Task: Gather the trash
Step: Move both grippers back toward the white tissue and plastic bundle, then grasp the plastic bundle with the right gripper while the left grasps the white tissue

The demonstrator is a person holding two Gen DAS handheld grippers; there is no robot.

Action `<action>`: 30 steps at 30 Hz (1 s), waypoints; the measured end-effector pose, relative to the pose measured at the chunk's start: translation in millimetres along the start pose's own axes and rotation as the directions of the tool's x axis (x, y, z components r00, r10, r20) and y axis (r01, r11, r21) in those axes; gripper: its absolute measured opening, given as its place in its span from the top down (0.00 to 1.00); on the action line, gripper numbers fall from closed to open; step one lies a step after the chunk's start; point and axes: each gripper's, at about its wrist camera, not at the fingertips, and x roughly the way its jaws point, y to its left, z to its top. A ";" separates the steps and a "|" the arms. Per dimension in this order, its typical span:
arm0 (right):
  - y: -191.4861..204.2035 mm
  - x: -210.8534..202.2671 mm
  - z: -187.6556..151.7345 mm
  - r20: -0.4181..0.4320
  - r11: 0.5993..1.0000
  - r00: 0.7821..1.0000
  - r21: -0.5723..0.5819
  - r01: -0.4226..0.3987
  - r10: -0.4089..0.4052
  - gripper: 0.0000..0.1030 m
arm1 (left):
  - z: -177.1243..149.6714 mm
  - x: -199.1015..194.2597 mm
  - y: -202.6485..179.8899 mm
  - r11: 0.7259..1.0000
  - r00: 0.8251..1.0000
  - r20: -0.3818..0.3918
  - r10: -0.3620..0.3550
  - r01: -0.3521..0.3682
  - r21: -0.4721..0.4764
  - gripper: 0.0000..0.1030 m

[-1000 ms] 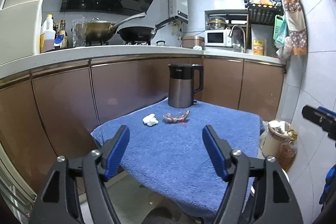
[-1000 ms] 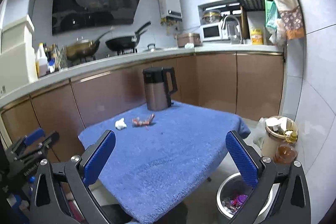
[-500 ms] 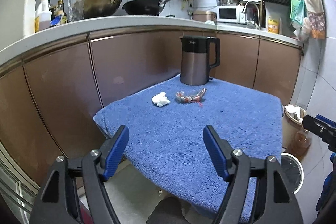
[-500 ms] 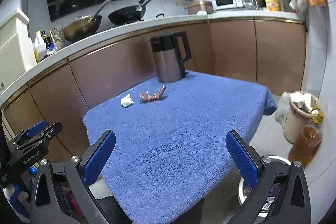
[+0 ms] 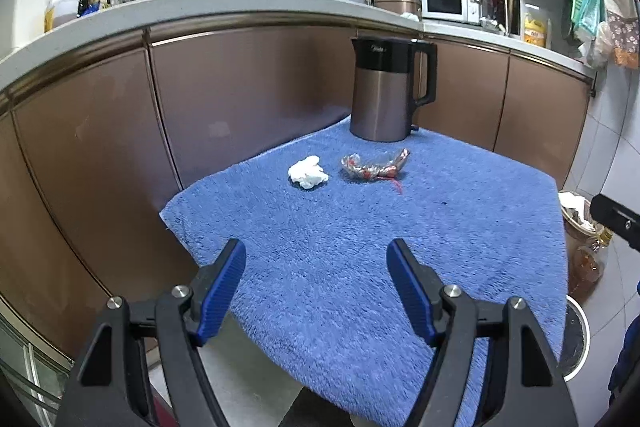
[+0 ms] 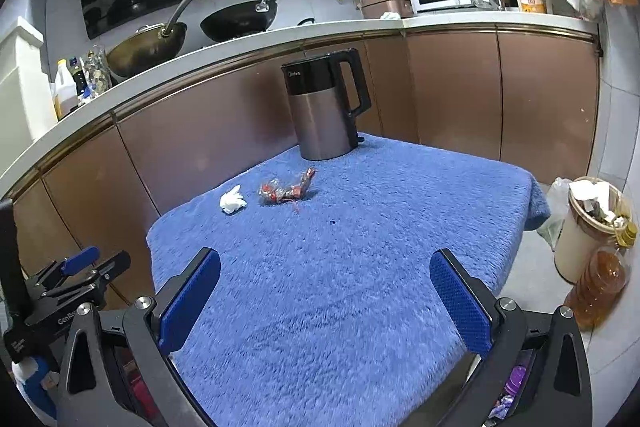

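Note:
A crumpled white tissue (image 5: 307, 172) and a crinkled clear-and-red wrapper (image 5: 375, 167) lie on the blue towel-covered table (image 5: 360, 247), in front of a steel kettle (image 5: 385, 91). They also show in the right wrist view: the tissue (image 6: 232, 200), the wrapper (image 6: 286, 187), the kettle (image 6: 325, 105). My left gripper (image 5: 316, 267) is open and empty above the table's near edge. My right gripper (image 6: 325, 277) is open wider, empty, over the near half of the table. The left gripper shows at the right view's left edge (image 6: 76, 267).
A floor bin (image 6: 516, 383) sits partly hidden under my right gripper's right finger. A full waste bucket (image 6: 588, 227) and an amber bottle (image 6: 600, 283) stand right of the table. Brown cabinets (image 5: 240, 95) and a counter with pans run behind.
Both grippers have moved forward and lower toward the table; the tissue, wrapper and kettle appear larger. Both stay open. Nothing on the table has moved.

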 end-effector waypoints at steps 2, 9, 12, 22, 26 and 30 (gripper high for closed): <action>-0.2 10.9 4.4 -0.005 1.000 1.000 -0.003 -0.003 0.003 0.00 | 2.0 11.8 -0.6 1.000 1.000 -0.007 -0.002 0.002 0.006 0.31; 3.5 59.6 17.0 -0.030 0.999 0.999 -0.029 -0.026 0.025 0.00 | 14.9 58.6 3.9 1.000 0.999 -0.037 -0.007 0.008 0.021 0.31; 3.0 85.3 21.4 -0.051 0.999 0.998 -0.036 -0.040 0.038 0.00 | 20.1 76.8 8.9 1.000 0.999 -0.044 -0.007 0.008 0.024 0.31; 1.6 178.3 37.6 -0.159 0.994 0.984 -0.057 -0.095 0.085 0.04 | 49.9 157.1 43.6 0.998 0.991 -0.121 -0.060 0.060 -0.001 0.31; 14.2 219.9 48.9 -0.203 0.986 0.968 -0.053 -0.158 0.145 0.08 | 62.7 184.0 45.8 0.997 0.989 -0.132 -0.069 0.072 0.019 0.31; 25.7 252.9 57.8 -0.231 0.980 0.957 -0.047 -0.194 0.178 0.11 | 74.1 215.0 44.2 0.997 0.985 -0.156 -0.073 0.077 0.020 0.31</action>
